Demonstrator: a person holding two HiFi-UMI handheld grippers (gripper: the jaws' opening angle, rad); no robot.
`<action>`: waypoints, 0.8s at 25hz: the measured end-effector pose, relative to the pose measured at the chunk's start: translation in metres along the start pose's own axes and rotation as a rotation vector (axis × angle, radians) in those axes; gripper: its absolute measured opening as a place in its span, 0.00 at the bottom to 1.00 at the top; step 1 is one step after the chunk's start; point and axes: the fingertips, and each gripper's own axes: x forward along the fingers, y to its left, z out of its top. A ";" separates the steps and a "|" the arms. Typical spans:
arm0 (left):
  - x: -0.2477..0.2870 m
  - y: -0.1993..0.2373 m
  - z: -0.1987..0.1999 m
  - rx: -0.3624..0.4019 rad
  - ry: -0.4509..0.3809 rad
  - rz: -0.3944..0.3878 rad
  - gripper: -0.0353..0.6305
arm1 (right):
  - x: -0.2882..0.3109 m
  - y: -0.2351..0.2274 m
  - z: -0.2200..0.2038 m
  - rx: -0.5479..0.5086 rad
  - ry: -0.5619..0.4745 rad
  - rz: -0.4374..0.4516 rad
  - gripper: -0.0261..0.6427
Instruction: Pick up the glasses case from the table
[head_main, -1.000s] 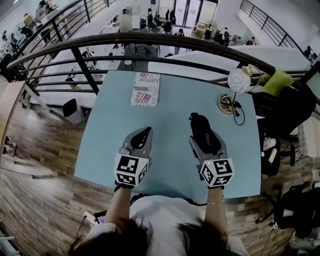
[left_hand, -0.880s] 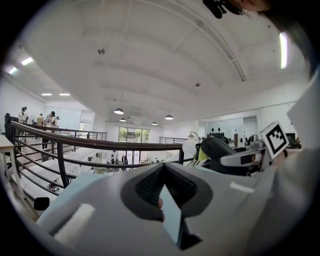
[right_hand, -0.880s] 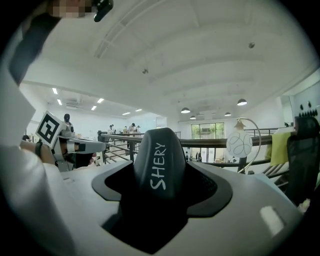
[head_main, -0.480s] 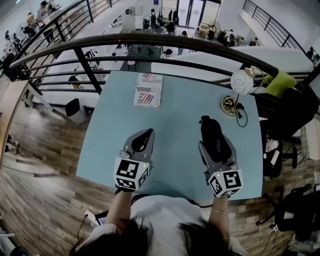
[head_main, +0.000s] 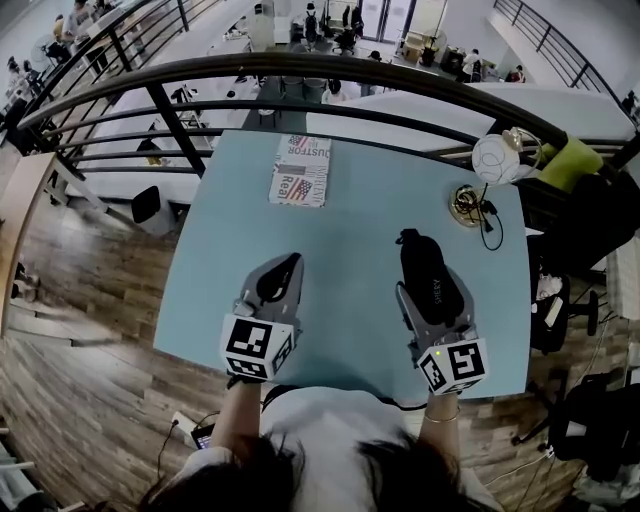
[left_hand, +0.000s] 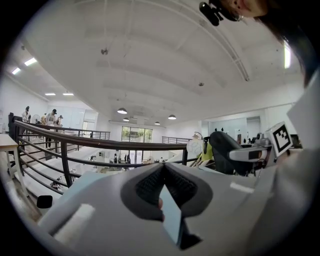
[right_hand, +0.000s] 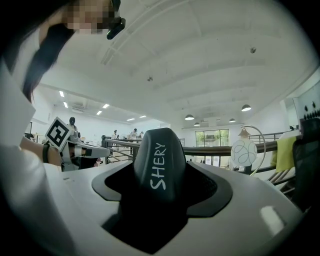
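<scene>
The near end of the black oblong glasses case (head_main: 420, 260) is hidden by the grey right gripper (head_main: 433, 300). Small print on the flag-patterned booklet (head_main: 302, 171) cannot be read.

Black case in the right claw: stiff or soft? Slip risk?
Probably stiff: the case shows no denting where the right claw clamps it. The shell looks smooth and tapered, so it might slide forward. Likely light: it juts out past the claw without drooping.
</scene>
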 end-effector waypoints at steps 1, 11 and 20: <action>0.001 0.001 -0.001 -0.001 0.002 0.001 0.14 | 0.002 0.001 0.000 0.000 0.002 0.004 0.53; 0.010 0.002 -0.003 -0.002 0.008 -0.014 0.14 | 0.006 0.000 -0.005 0.027 0.011 0.003 0.53; 0.014 0.004 -0.007 -0.005 0.013 -0.020 0.14 | 0.007 -0.002 -0.006 0.056 0.004 -0.012 0.53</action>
